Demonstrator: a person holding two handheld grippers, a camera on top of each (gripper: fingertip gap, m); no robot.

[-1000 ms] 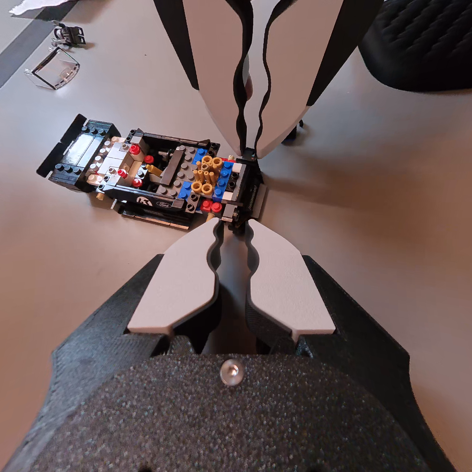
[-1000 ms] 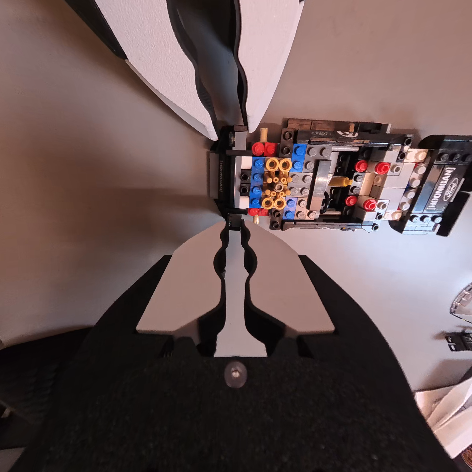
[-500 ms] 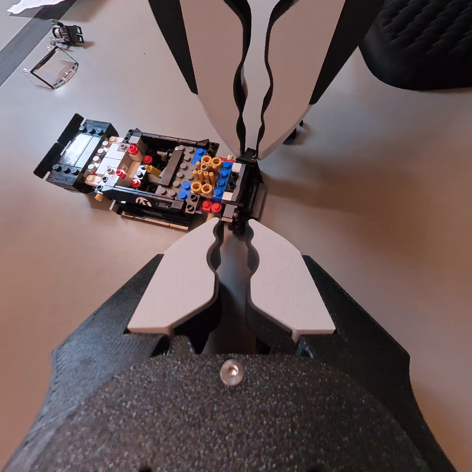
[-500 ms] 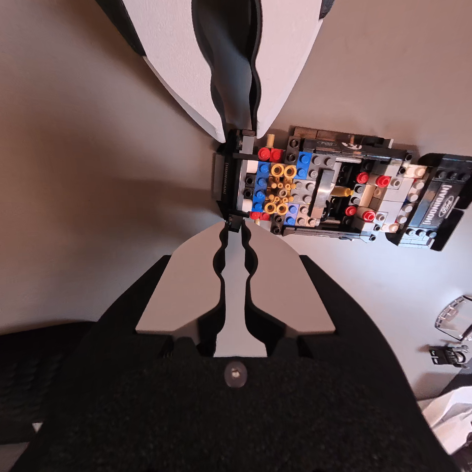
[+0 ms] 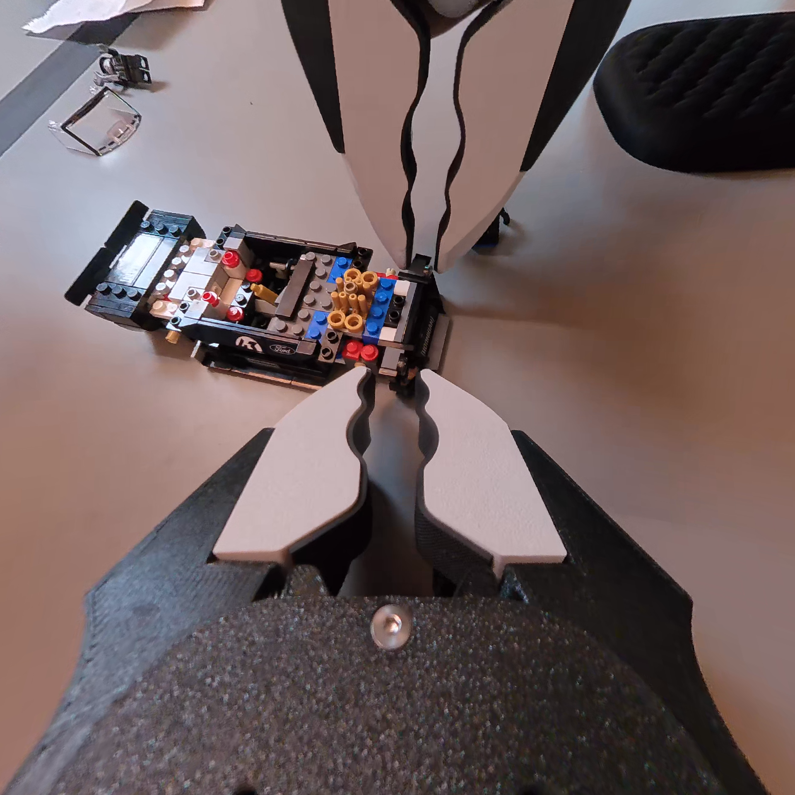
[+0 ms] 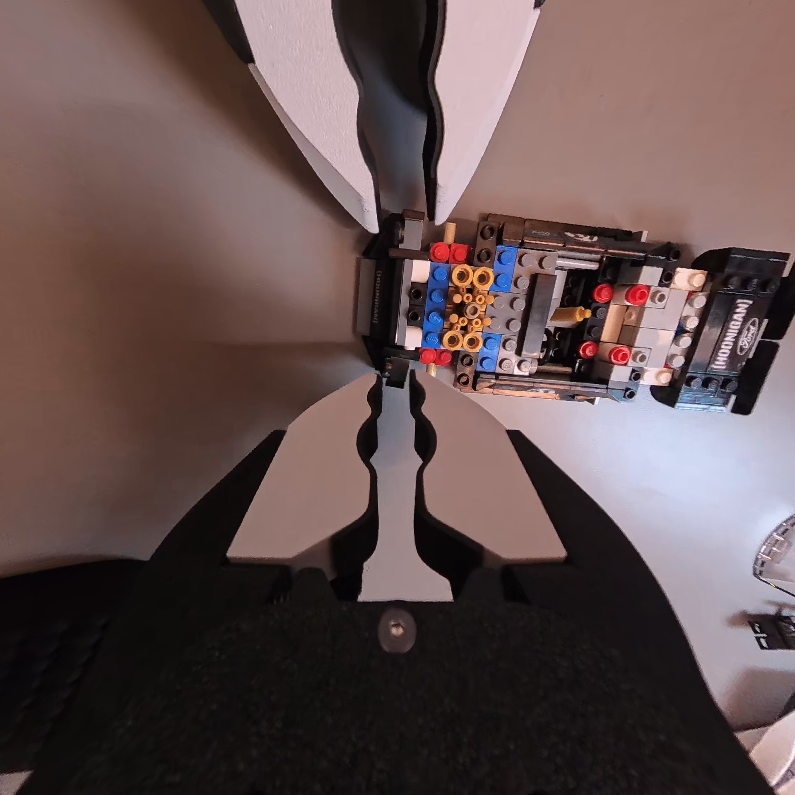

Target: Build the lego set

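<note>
A part-built black lego car (image 5: 275,309) with blue, red, grey and tan studs lies on the grey table (image 5: 602,387). It also shows in the right wrist view (image 6: 537,309). My left gripper (image 5: 395,373) is closed on the grey-black piece at the near front corner of the car. From the right wrist view it (image 6: 406,226) comes in from the top. My right gripper (image 6: 395,377) is closed on the small black piece at the opposite front corner. It (image 5: 421,264) reaches down from the top in the left wrist view.
A clear windscreen piece (image 5: 97,124) and a small black part (image 5: 124,69) lie at the far left, with white paper (image 5: 107,13) beyond. A black padded cushion (image 5: 705,86) sits at the far right. A small dark piece (image 5: 494,234) lies behind the right gripper. My right fingertips sit around 6 cm from my left ones.
Both grippers keep their hold on the car's front corners. The right gripper has tilted a little, and the car has shifted only slightly.
</note>
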